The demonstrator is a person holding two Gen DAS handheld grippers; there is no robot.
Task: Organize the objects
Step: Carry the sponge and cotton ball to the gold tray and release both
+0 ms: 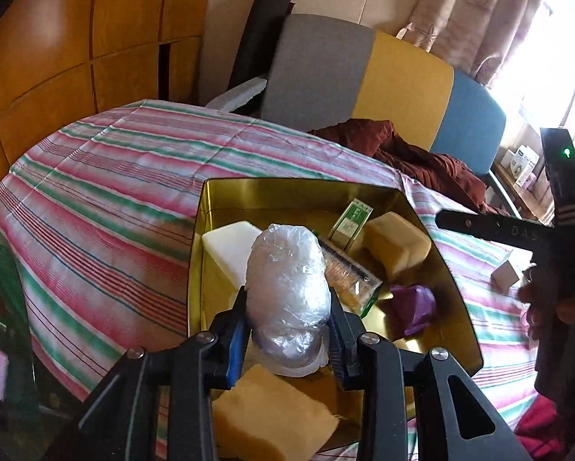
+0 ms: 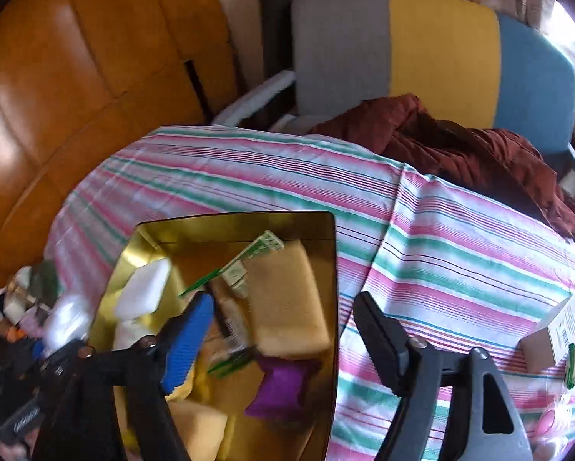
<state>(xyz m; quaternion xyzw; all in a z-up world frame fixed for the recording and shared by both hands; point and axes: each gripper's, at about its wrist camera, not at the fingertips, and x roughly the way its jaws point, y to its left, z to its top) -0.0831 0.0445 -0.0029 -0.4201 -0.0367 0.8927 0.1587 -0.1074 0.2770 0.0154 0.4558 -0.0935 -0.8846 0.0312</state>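
Note:
My left gripper (image 1: 287,307) is shut on a clear plastic-wrapped bundle (image 1: 287,276) and holds it over the gold metal tin (image 1: 287,184). The tin holds yellow sponges (image 1: 399,242), a white block (image 1: 230,246), a green-and-white small box (image 1: 351,223), a biscuit pack (image 1: 349,276) and a purple item (image 1: 412,303). My right gripper (image 2: 283,319) is open and empty above the tin's right rim (image 2: 335,288); the tin's contents show below it, with the purple item (image 2: 283,388) and a sponge (image 2: 287,299). A white carton (image 2: 552,330) lies on the striped cloth at right.
The tin sits on a table with a pink, green and white striped cloth (image 1: 114,176). A grey, yellow and blue chair (image 1: 383,77) with a maroon garment (image 1: 422,153) stands behind. Wooden cabinets (image 1: 76,38) are at left. The right gripper's body (image 1: 560,230) shows at the right edge.

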